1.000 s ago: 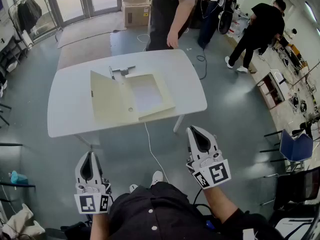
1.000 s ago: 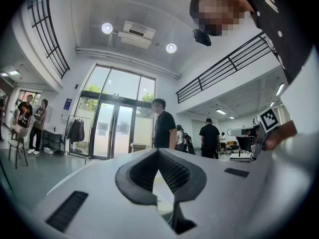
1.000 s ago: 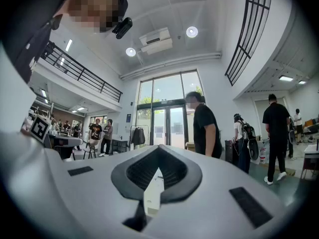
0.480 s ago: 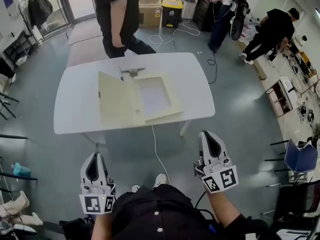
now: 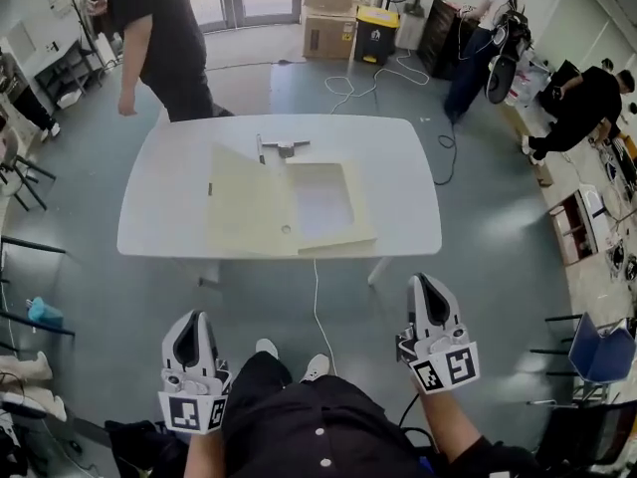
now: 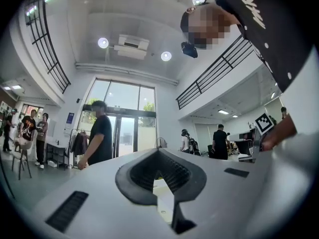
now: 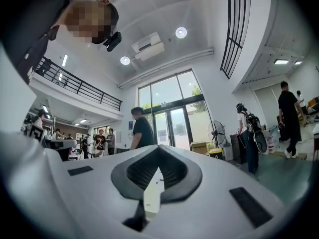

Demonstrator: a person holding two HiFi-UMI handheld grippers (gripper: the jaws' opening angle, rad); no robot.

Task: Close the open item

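Standing back from the white desk point(image 5: 393, 167), we record one cream box file point(image 5: 320, 199) lying open near the middle of it, towards the near edge. Its lid point(image 5: 244, 212) is swung out to the left, and the shallow tray half sits to the right with its inside facing up. A small grey metal part point(image 5: 283, 147) lies just beyond the far edge of the file; we cannot tell whether the two touch.

The left gripper point(image 5: 190, 327) and the right gripper point(image 5: 429, 289) are both held low, close to the wearer's body and over the floor, well apart from the desk and from the file. Each gripper's own view shows its fingers closed together with nothing between them (only the desk and the file show past the tips).

A white cable point(image 5: 320, 307) runs across the grey floor from under the desk towards the wearer's white shoes point(image 5: 316, 366). One bystander in black point(image 5: 159, 38) stands by the far left corner of the desk.
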